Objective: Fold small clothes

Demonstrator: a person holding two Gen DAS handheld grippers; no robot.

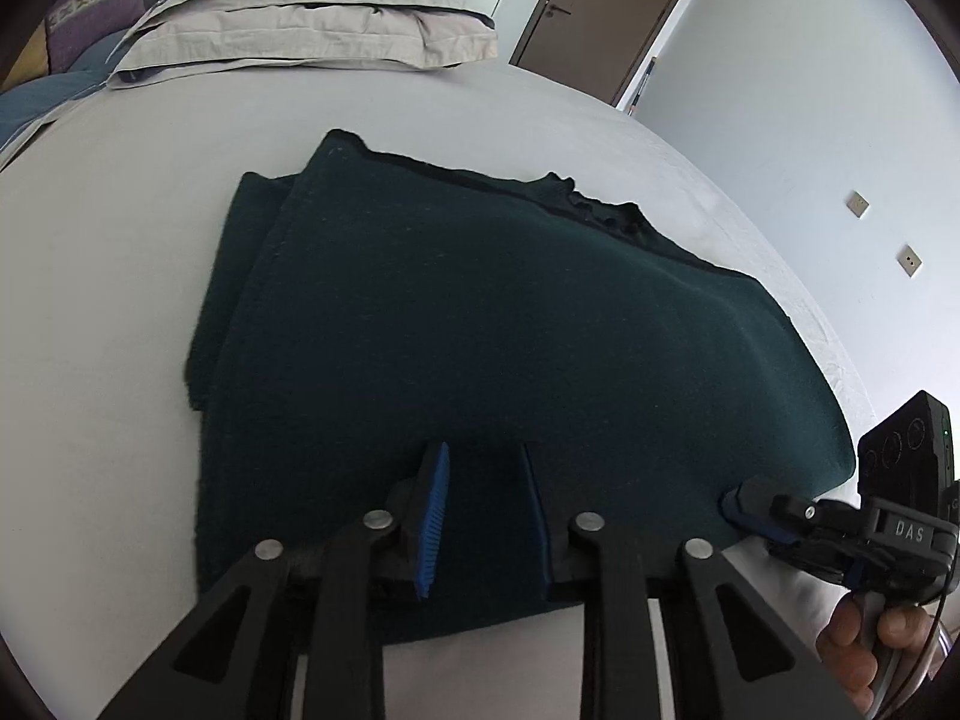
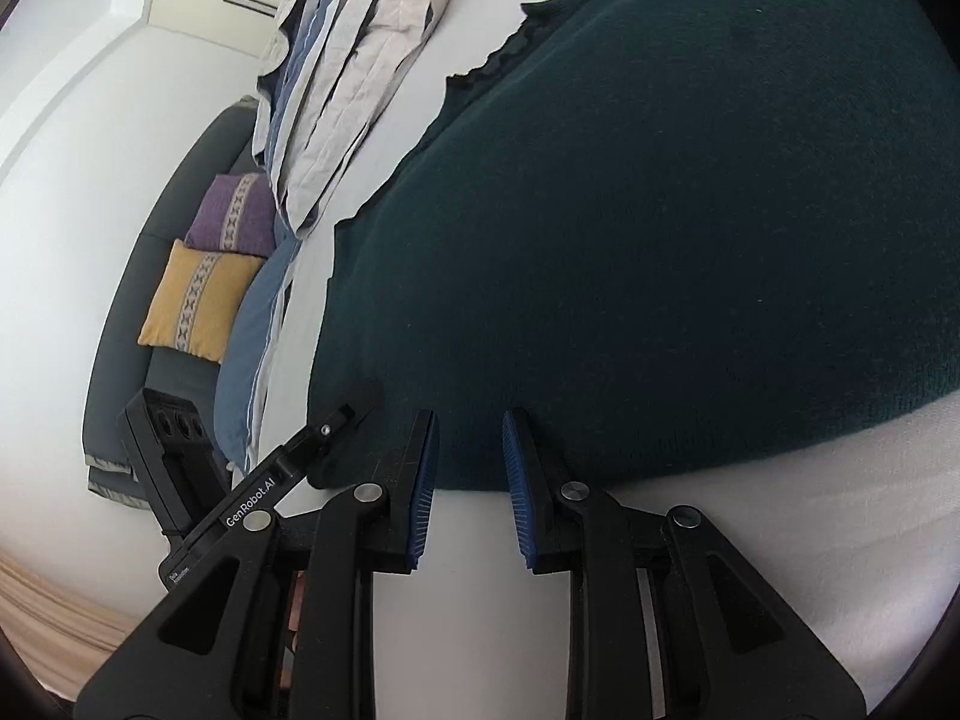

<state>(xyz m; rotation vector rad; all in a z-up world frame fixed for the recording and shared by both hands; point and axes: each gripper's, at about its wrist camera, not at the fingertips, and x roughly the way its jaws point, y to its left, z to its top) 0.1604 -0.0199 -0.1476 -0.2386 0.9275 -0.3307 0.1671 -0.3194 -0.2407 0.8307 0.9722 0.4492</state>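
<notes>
One dark green knitted garment lies partly folded in the middle of the white-sheeted bed, spread flat so its near hem can be picked up. Two pairs of tongs hover over that hem, both parted and empty: the left tongs at 6 o'clock and the right tongs at about 4 o'clock. Up at 11 o'clock two grey-and-blue pillows sit stacked, well apart.

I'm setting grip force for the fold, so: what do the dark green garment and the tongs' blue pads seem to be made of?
Garment: likely a knit, wool or fleece; matte, fuzzy nap, thick soft folds, a wavy ruffled edge. Pads: probably rubber or soft plastic; matte blue with fine ribs. Both tongs, left and right, stand open at the near hem.
</notes>
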